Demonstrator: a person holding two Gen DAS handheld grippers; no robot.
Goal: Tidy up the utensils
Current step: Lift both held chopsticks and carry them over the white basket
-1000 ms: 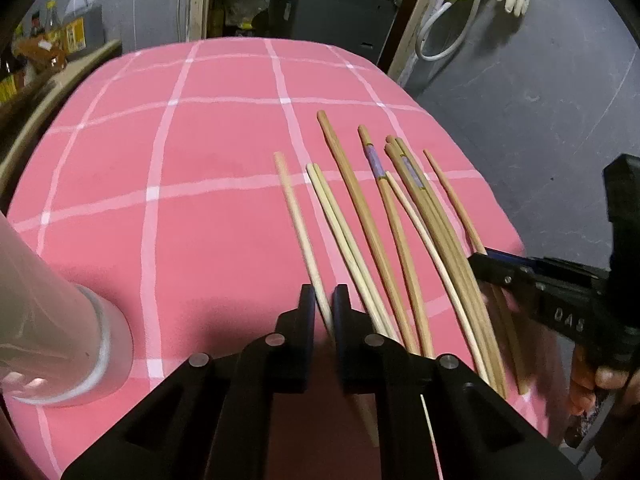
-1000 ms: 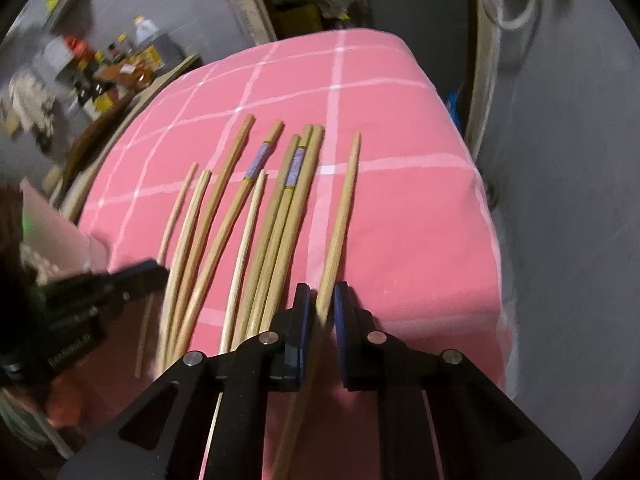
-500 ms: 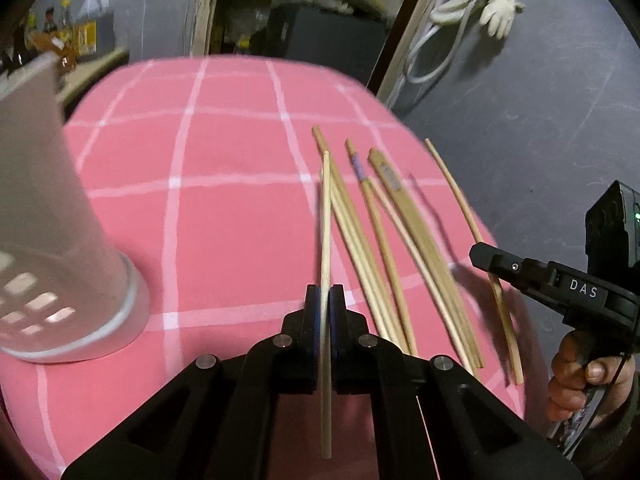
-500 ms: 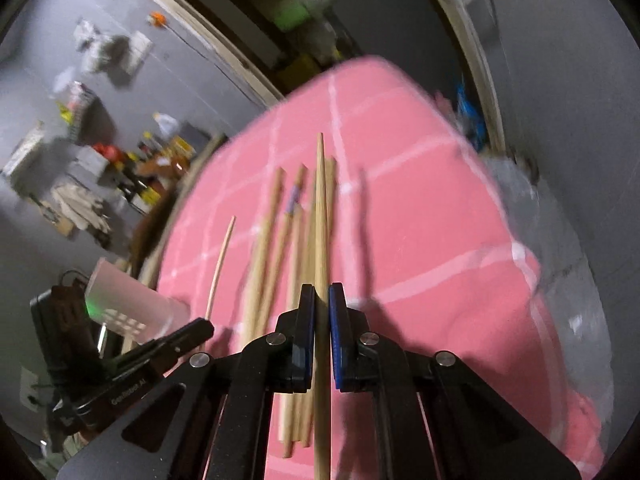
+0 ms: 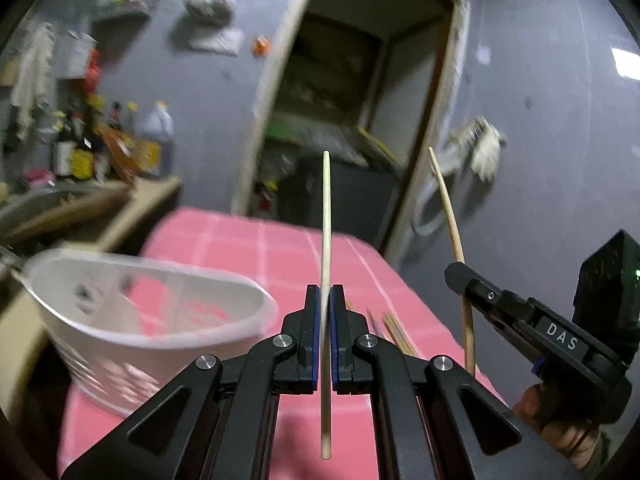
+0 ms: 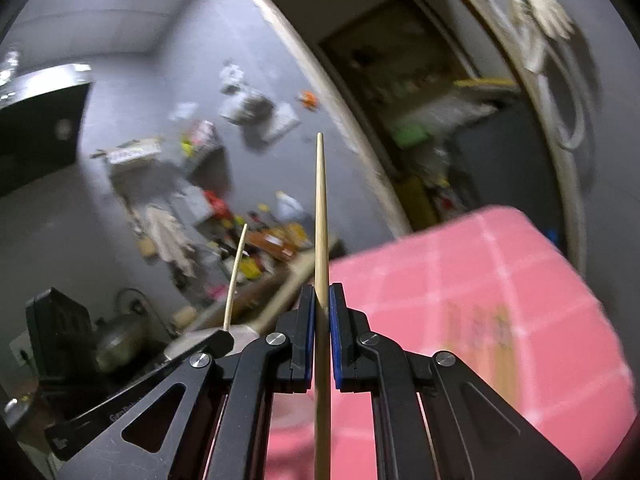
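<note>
Above the pink checked surface (image 5: 280,248), my left hand-held gripper (image 5: 326,308) and right hand-held gripper (image 6: 322,308) each pinch one chopstick (image 5: 326,216) mid-shaft at frame centre, light, stiff, slippery, near the white holder (image 5: 132,320).

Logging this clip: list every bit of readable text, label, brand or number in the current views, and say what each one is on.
"DAS": white letters on the side of the right gripper, seen from the left wrist view.
Partial white print starting "Gm" on the left gripper arm, in the right wrist view: too small to read in full.
Bottle labels on the shelf: blurred, unreadable.
No other text is legible.
</note>
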